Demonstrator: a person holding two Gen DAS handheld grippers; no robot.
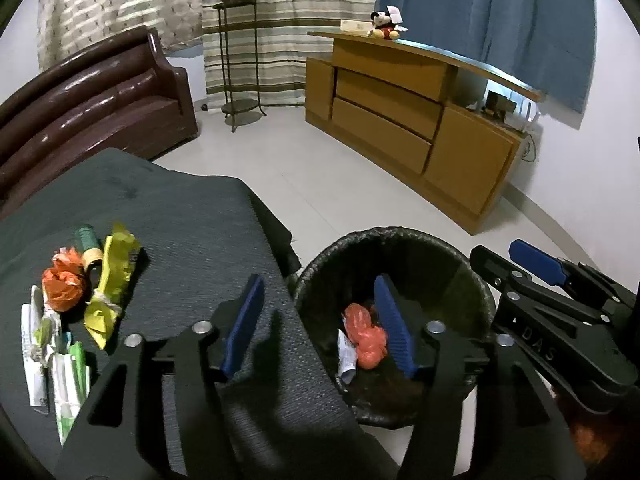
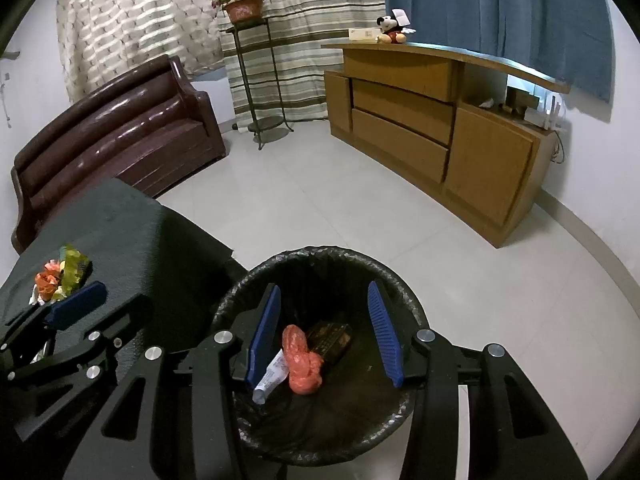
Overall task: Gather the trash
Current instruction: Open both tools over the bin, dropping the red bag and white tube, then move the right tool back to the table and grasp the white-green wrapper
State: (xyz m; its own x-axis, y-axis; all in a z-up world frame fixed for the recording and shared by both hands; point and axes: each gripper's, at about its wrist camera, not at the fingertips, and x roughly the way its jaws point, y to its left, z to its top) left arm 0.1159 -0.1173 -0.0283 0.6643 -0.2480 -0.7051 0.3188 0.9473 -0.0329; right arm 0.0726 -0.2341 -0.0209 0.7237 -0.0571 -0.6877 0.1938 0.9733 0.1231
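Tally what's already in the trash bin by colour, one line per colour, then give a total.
Inside the trash bin:
Orange: 1, a crumpled plastic bag
White: 1, a squeezed tube
Dark brown: 1, a flat packet
Total: 3

Both tongs, left and right, are open and hold nothing. More trash is on the table.

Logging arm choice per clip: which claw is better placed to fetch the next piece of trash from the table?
Left. The left claw is open beside the trash pile on the dark table; the right claw, also open, hangs over the trash bin, farther from the pile.
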